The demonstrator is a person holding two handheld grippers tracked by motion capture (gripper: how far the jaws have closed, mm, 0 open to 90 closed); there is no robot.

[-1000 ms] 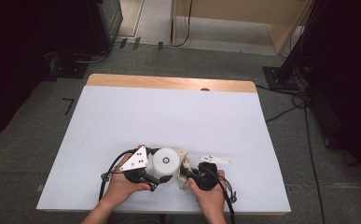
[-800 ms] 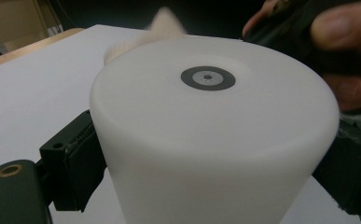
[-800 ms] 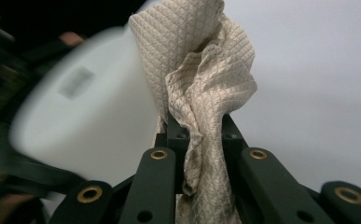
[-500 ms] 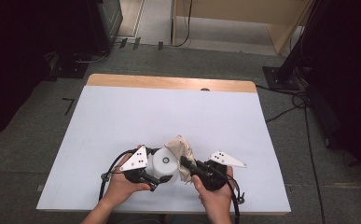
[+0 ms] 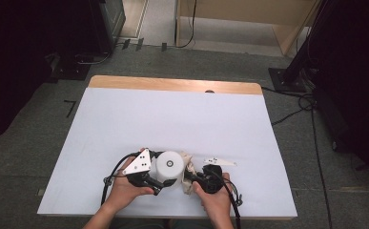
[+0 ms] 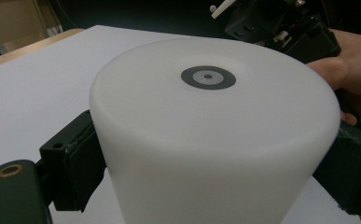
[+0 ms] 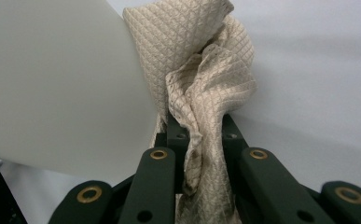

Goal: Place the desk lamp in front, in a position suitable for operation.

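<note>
Cloth (image 7: 201, 88) soft, limp, bunched between right gripper (image 7: 201, 154) jaws, clamped tight. Left gripper (image 6: 206, 186) jaws squeeze white cup (image 6: 215, 140) sides: rigid, smooth, probably light, slippery.

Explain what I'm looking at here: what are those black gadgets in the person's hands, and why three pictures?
A person sits at a white table holding a hand-operated claw in each hand. One picture comes from a camera overhead; the other two come from small cameras riding on each claw, looking along its black jaws. The left claw is clamped around a white cylinder with a flat top standing on the table. The right claw is shut on a bunched beige quilted cloth, which presses against the cylinder's side. It looks like wiping, though I can't be sure.
</note>
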